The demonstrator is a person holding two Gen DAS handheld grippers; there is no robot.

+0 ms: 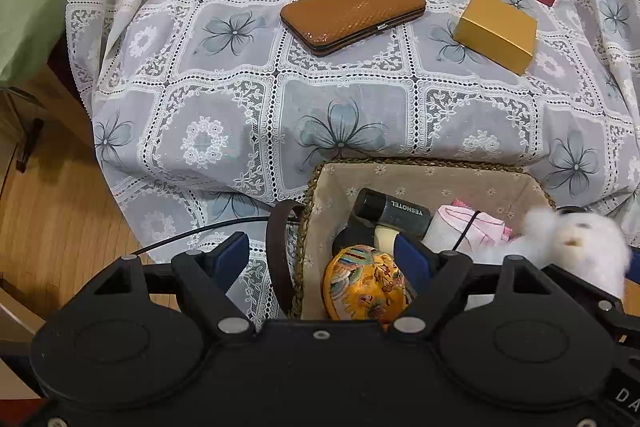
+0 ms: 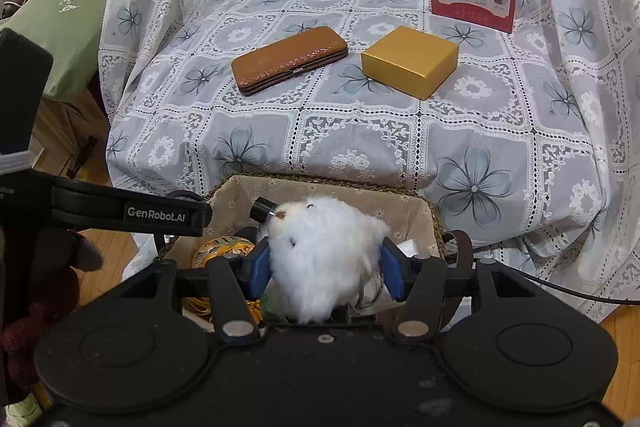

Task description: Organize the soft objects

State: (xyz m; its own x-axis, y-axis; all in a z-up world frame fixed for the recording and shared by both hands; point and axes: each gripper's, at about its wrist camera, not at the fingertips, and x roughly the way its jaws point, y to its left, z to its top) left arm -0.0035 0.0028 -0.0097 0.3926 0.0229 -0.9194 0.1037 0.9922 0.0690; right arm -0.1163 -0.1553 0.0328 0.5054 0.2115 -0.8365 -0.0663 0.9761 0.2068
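place: home | evidence: lace floral cloth (image 1: 224, 99) draped over seat, wood floor (image 1: 52, 227)
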